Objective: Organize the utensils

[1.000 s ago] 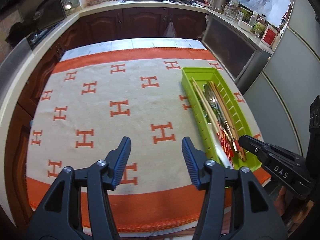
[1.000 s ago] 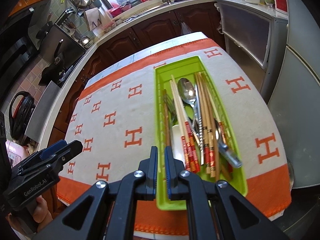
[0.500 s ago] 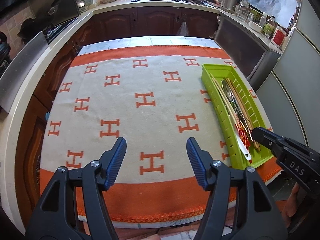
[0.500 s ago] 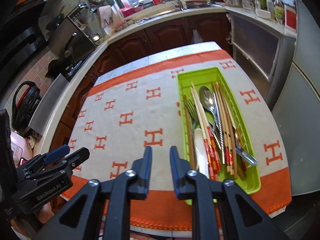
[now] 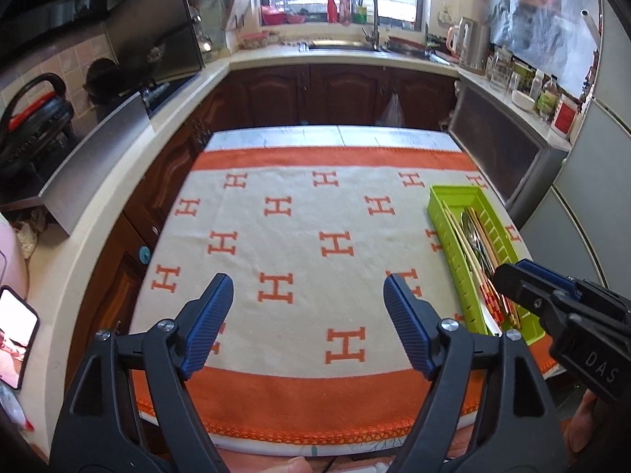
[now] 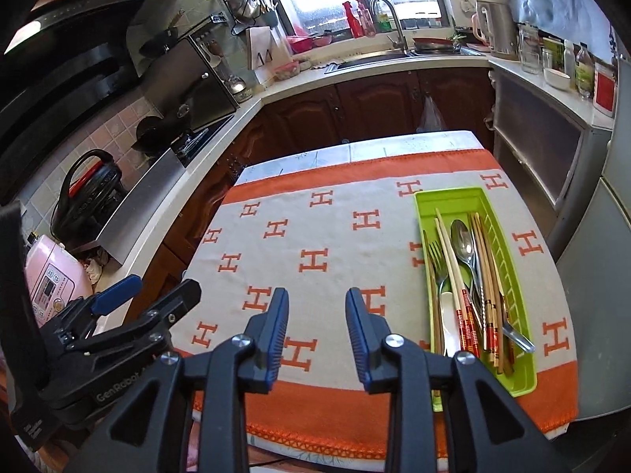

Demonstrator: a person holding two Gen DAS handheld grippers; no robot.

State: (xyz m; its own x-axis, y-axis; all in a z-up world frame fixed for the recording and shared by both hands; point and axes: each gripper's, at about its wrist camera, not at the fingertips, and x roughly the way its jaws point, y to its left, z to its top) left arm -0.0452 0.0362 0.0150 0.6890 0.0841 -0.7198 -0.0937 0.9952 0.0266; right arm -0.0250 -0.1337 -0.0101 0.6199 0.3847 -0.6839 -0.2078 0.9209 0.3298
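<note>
A green utensil tray [image 6: 453, 197] lay lengthwise at the right of the right wrist view, on the right side of a cream cloth [image 6: 335, 236] printed with orange H marks and edged in orange. Inside it sat the utensils, all running along its length: a metal spoon [image 6: 462, 242] with its bowl toward the far end, a fork [image 6: 435, 254] just left of it, pale chopsticks [image 6: 447, 244] crossing between them, wooden chopsticks [image 6: 487, 260] against the slotted right wall, and a white-handled piece [image 6: 449, 315] near the close end. Red-patterned chopstick ends [image 6: 467, 321] lay beside that handle.

In the left wrist view the same tray [image 5: 453, 193] sat at the right middle of the frame, its near end partly hidden behind the right gripper [image 5: 508, 280].

The right gripper [image 6: 317, 331] hung low in the centre of its own view, over the cloth's near edge and left of the tray, its jaws parted to a moderate gap and holding nothing. The left gripper [image 5: 307, 323] stood at the bottom centre of its view over the near orange band, jaws spread wide and empty; it also showed at the lower left of the right wrist view [image 6: 157, 299].

Beyond the table, dark wood cabinets [image 5: 335, 90] ran under a counter with a sink faucet [image 5: 370, 8] below the window at the top centre. A kettle [image 5: 471, 43] stood at the upper right.
</note>
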